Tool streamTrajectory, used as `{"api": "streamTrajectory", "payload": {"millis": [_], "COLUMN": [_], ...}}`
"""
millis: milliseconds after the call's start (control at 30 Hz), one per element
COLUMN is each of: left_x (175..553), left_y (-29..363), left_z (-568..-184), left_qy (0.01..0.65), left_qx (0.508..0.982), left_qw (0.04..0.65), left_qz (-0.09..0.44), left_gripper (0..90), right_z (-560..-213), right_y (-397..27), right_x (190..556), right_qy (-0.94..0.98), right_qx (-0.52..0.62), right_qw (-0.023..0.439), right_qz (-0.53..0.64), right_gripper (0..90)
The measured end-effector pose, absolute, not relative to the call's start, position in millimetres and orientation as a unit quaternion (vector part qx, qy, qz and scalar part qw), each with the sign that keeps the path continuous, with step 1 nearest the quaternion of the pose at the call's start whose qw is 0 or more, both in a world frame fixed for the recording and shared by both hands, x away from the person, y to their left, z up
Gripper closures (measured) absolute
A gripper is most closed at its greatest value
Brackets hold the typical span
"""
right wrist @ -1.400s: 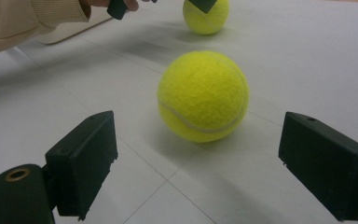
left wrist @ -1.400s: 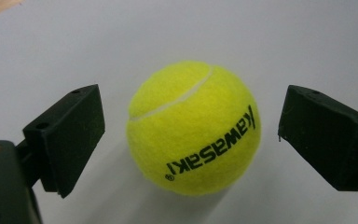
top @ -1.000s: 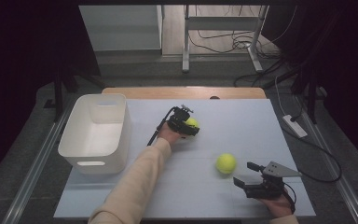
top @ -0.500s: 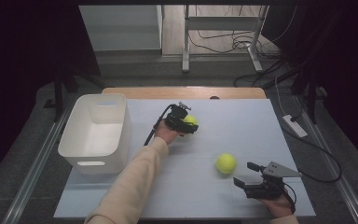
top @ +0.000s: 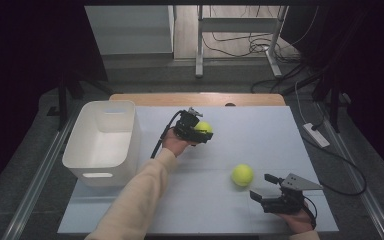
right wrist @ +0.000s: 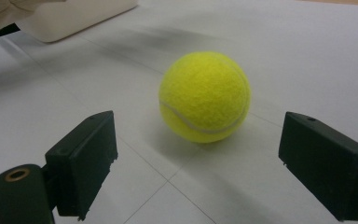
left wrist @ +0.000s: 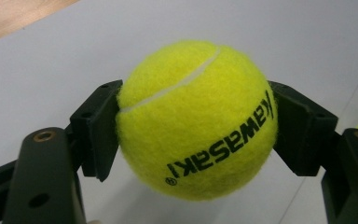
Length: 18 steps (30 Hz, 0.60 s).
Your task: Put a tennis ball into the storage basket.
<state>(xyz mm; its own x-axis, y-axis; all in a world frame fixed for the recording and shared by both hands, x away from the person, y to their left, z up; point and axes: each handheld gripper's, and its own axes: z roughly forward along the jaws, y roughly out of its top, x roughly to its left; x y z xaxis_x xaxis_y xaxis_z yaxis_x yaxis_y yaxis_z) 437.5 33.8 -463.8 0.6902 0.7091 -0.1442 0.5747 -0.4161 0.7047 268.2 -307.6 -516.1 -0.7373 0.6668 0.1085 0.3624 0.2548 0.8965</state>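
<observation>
My left gripper jaws clench one tennis ball squarely at its middle above the surface, so I'd carry it level toward the white bin, while my right gripper gapes before the second ball.

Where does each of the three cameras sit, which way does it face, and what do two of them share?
High view: above the person's side, facing forward and down on the table; both forearms, left gripper, right gripper, white bin.
Left gripper view: on the left gripper, looking along its jaws, shut on a tennis ball.
Right gripper view: on the right gripper, jaws open toward the second ball.
Shared: the high view shows both balls.
</observation>
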Motion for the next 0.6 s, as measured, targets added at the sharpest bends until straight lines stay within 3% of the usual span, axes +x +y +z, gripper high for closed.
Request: {"api": "streamTrajectory", "payload": {"millis": [600], "left_x": [422], "left_y": [47], "left_z": [-455], "left_qy": [0.379], "left_qx": [0.829], "left_qw": [0.398], "left_qz": [0.099], "left_gripper": [26.2], "right_z": [-517], "right_y": [-308], "right_x": [268], "right_qy": [0.780], "right_qx": [0.330], "right_qw": [0.151], "right_qz": [0.510], "right_gripper": [11.3]}}
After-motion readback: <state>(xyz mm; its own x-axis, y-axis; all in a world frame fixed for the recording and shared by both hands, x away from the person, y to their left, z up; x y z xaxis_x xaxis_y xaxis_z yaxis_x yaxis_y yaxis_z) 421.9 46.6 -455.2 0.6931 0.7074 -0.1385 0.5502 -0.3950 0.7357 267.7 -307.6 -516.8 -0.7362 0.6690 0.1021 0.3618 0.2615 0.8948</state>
